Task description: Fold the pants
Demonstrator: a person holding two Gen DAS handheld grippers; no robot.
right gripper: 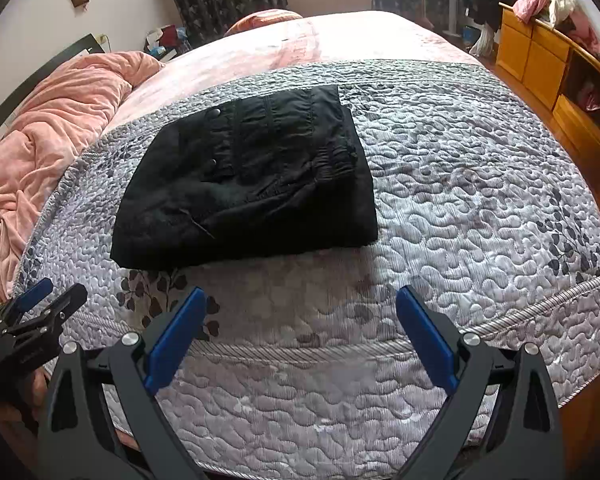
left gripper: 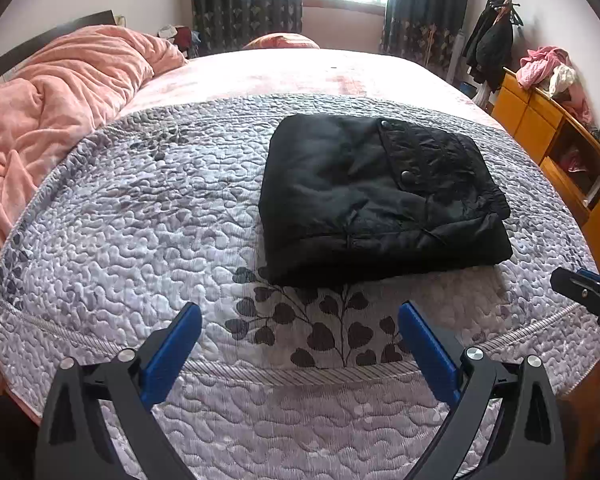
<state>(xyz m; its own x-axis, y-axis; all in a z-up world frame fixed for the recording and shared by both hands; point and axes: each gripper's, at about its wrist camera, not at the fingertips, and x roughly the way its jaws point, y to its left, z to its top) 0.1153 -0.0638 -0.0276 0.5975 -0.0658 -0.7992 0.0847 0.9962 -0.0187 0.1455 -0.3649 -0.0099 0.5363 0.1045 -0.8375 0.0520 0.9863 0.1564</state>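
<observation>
- The black pants lie folded into a compact, roughly square bundle on the grey quilted bedspread, toward its middle and set back from the near edge of the bed.
- Two snap buttons show on the top layer of the bundle, and a gathered waistband runs along its right side in the right wrist view.
- Left gripper hovers over the near edge of the bedspread, blue-padded jaws spread wide with nothing between them, well short of the pants.
- Right gripper hangs likewise over the near edge, jaws wide apart and empty, the bundle ahead and to its left.
- Each tool catches the other at the margin of its own view, so they sit side by side along that edge.
- A leaf print marks the bedspread just in front of the bundle's near edge.
- Past the bedspread's far edge the bed shows a pink sheet, with a rumpled pink blanket heaped along the left side.
- Over on the right, a wooden cabinet stands against the wall with pink clothes piled on top; its open shelf holds something I cannot make out.
- Dark coats hang on a stand beside the curtained window.
</observation>
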